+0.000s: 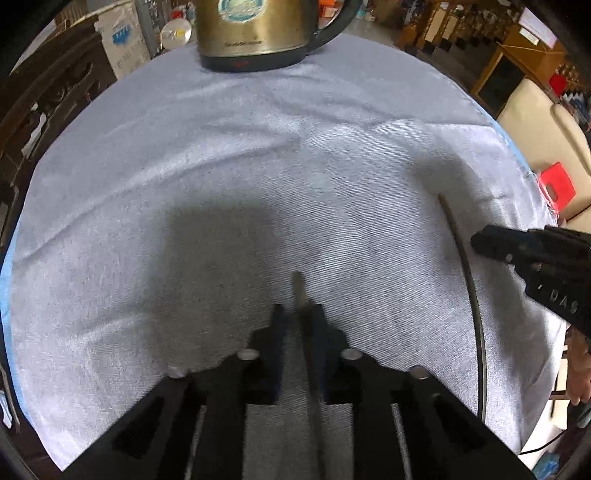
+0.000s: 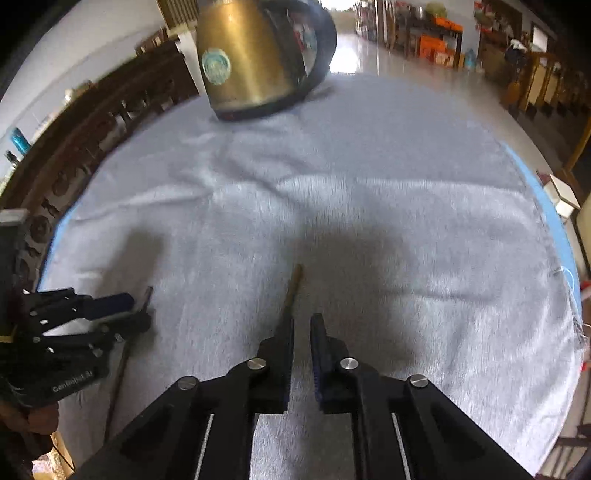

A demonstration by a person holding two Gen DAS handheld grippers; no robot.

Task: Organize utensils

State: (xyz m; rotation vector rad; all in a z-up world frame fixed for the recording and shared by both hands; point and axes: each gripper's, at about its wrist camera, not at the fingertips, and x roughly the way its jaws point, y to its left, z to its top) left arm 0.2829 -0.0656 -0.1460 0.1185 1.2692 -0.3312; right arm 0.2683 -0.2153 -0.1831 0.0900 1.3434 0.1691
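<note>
At about 9 o'clock of the scene, the left gripper is hovering low over the round tabletop covered with grey cloth. A thin dark metal chopstick is lying between its two black fingers, and its tip is sticking out toward 12 o'clock. The jaws are standing narrow around the stick with a small gap on one side, so I cannot tell if they are really pinching it. In the right wrist view this same gripper is showing at 9 o'clock, and the stick is passing along its fingertips.

At 12 o'clock, at the far edge of the tabletop, a brass-coloured metal electric kettle with black base and black handle is standing upright.

At about 3 o'clock, the right gripper is staying low over the cloth. A second thin brownish chopstick is lying on the cloth, its near end disappearing at the left finger. The jaws are standing narrowly apart and nothing is showing between them; the picture is blurred here. In the left wrist view this stick is lying flat, and the right gripper is just beside it.
</note>
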